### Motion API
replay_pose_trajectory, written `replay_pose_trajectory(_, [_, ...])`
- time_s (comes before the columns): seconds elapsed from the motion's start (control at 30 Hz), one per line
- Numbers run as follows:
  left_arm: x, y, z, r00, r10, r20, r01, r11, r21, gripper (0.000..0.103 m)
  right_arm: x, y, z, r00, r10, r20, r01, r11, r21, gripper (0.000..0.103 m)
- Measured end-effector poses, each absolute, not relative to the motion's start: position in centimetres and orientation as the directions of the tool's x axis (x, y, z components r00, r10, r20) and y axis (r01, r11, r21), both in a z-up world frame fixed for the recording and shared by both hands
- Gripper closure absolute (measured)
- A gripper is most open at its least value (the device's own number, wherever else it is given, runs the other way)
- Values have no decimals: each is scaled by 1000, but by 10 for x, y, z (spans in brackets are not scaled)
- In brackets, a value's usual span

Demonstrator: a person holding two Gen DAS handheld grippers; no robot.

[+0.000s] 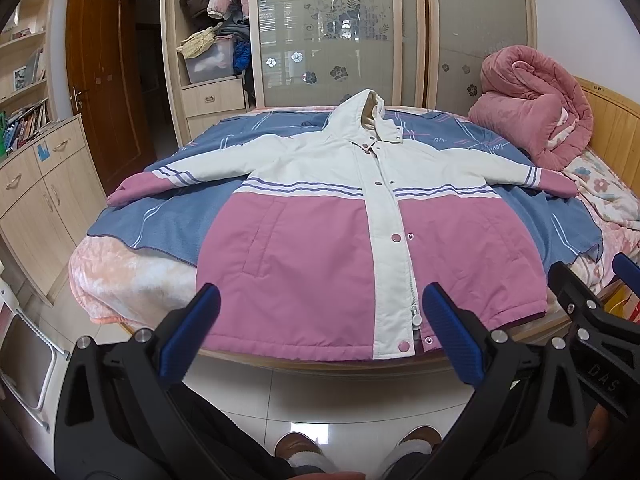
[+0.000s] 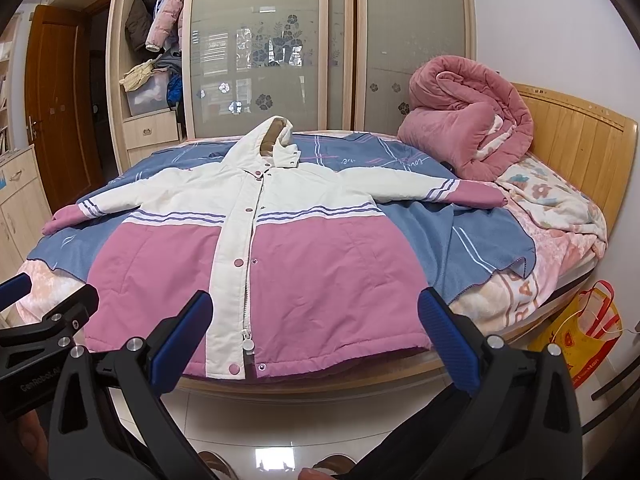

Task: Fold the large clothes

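A hooded pink and white jacket (image 1: 320, 248) (image 2: 280, 256) lies flat and face up on the bed, sleeves spread out to both sides, hood toward the wardrobe, hem at the near bed edge. My left gripper (image 1: 320, 304) hangs open in front of the hem, over the floor, touching nothing. My right gripper (image 2: 316, 312) is open too, just short of the hem near the zipper pull (image 2: 249, 345). Each gripper shows at the edge of the other's view: the right gripper (image 1: 600, 292) and the left gripper (image 2: 40, 312).
A blue blanket (image 1: 168, 220) (image 2: 472, 232) lies under the jacket on the bed. A rolled pink quilt (image 1: 532, 116) (image 2: 468, 136) sits by the wooden headboard (image 2: 580, 148). Wardrobe (image 1: 340, 32) stands behind, cabinets (image 1: 36, 200) at left, a yellow bag (image 2: 584, 328) on the floor at right.
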State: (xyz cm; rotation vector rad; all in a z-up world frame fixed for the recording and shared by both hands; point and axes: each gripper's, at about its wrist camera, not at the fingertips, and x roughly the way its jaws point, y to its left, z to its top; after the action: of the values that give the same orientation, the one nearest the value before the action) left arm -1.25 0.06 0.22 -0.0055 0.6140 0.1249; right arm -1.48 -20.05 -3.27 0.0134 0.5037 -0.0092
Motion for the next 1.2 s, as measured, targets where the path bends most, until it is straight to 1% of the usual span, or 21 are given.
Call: replay_pose_trajectory(1.2, [-16, -3, 5, 810, 113, -576, -111, 993, 38, 2, -18, -200, -32, 878, -8, -479, 14, 1000, 9, 1])
